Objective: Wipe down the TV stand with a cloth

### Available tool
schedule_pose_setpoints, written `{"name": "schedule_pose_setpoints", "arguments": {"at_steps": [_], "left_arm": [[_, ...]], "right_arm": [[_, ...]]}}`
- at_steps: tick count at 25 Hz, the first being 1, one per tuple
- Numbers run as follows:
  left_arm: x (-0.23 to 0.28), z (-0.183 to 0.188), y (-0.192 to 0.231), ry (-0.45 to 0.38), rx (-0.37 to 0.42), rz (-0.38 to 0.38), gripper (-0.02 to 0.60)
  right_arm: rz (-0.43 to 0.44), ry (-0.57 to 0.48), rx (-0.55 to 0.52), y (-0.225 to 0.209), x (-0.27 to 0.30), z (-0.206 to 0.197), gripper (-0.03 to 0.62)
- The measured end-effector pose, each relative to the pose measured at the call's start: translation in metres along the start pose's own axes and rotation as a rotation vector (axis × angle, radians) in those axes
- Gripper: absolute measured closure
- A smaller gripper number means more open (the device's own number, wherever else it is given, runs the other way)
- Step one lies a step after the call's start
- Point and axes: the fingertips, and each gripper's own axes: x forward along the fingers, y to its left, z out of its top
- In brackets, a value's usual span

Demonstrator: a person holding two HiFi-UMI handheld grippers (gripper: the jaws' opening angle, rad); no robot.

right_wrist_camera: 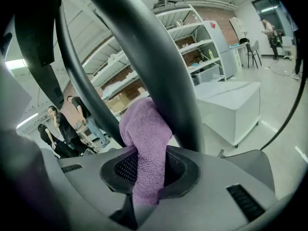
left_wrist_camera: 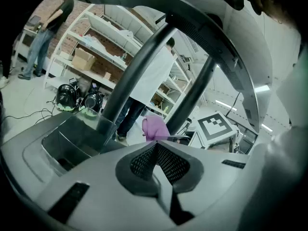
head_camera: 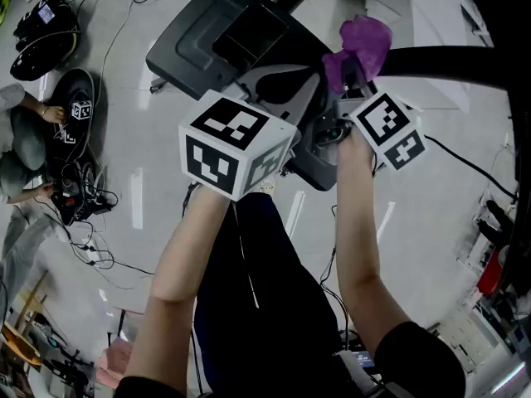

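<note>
Wiping under way at the TV stand's pole, cloth held in the right tongs.

The right tongs are clenched on the purple cloth, whose free bunch seems to press against the dark curved pole of the TV stand. The left tongs are pinched together on nothing, close beside that pole. Next, I'd guess, the cloth needs dragging along the pole with steady contact, then down onto the stand's foot.

Left tongs pressed together, right tongs clamped
</note>
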Motion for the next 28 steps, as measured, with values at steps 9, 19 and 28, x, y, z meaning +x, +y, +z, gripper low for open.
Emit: {"name": "schedule_pose_setpoints", "arguments": {"at_steps": [9,19,28], "left_arm": [[0.001,-0.007,0.009,0.010,-0.017,0.017,0.577],[-0.002,-0.014,0.010,0.007,-0.046,0.032,0.577],[-0.010,-0.002,0.009,-0.016,-0.039,0.060,0.577]], "right_arm": [[-0.028,0.033,-0.025,-0.011,0.005,-0.013,0.505],[-0.007,0.061,-0.057,-0.002,-0.003,-0.027,0.505],[0.003,-0.032,-0.300,0.022,-0.031,0.001,0.505]]}}
